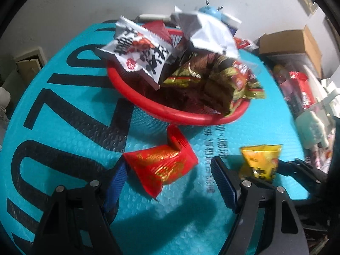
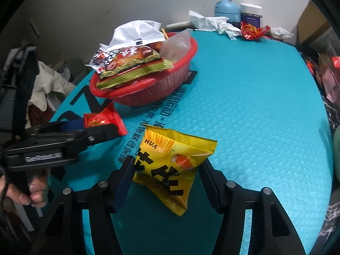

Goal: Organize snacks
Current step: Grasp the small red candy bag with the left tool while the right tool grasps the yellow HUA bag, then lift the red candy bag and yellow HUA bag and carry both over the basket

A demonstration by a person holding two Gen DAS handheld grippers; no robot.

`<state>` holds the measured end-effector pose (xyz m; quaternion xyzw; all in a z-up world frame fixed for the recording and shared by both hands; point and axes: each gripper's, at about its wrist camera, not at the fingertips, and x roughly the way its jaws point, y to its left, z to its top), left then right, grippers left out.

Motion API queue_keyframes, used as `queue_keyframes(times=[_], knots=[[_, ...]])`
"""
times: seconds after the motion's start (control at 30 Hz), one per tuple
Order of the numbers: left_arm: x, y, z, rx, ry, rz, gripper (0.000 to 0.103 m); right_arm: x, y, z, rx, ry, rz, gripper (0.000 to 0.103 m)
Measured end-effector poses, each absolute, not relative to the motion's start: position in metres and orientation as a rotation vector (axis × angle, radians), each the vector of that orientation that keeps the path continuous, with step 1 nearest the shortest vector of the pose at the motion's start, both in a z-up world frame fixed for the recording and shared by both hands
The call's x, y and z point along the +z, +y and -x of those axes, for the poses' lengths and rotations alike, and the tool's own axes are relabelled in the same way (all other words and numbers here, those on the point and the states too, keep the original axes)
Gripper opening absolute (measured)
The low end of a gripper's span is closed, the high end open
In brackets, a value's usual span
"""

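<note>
One red basket (image 2: 157, 85) on the teal tabletop (image 2: 255, 116), heaped with at least five snack packets. In front of the basket, one red packet (image 1: 163, 165) sits between the left gripper (image 1: 167, 182) jaws, spread wide, not pinching. Beside it, one yellow packet (image 2: 172, 165), printed "HUA", lies between the right gripper (image 2: 167, 176) jaws, also spread, barely touching.

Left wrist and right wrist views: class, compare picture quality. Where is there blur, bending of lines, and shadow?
Left wrist view: the packets in the red basket are smeared by blur; the mat bulges with fisheye bending; a dark shadow lies under the red packet. Right wrist view: sharper, the yellow packet print is readable; black corners ring the frame.
</note>
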<state>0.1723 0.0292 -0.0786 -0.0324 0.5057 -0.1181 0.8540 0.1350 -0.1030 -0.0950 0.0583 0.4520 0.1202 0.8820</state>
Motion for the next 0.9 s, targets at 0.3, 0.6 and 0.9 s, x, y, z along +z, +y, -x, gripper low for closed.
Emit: queue_keyframes(times=[0.3,0.6,0.9], knots=[[-0.08,0.007,-0.167,-0.247,1.03,0.003,0.049,-0.096,-0.114,-0.128,0.242,0.931,-0.119,0.061],[-0.073,-0.013,-0.14,-0.318,1.028,-0.014,0.043,-0.093,-0.123,-0.112,0.21,0.936,-0.1,0.06],[-0.073,-0.022,-0.102,-0.38,1.036,-0.047,0.042,-0.093,-0.129,-0.079,0.193,0.941,-0.089,0.06]])
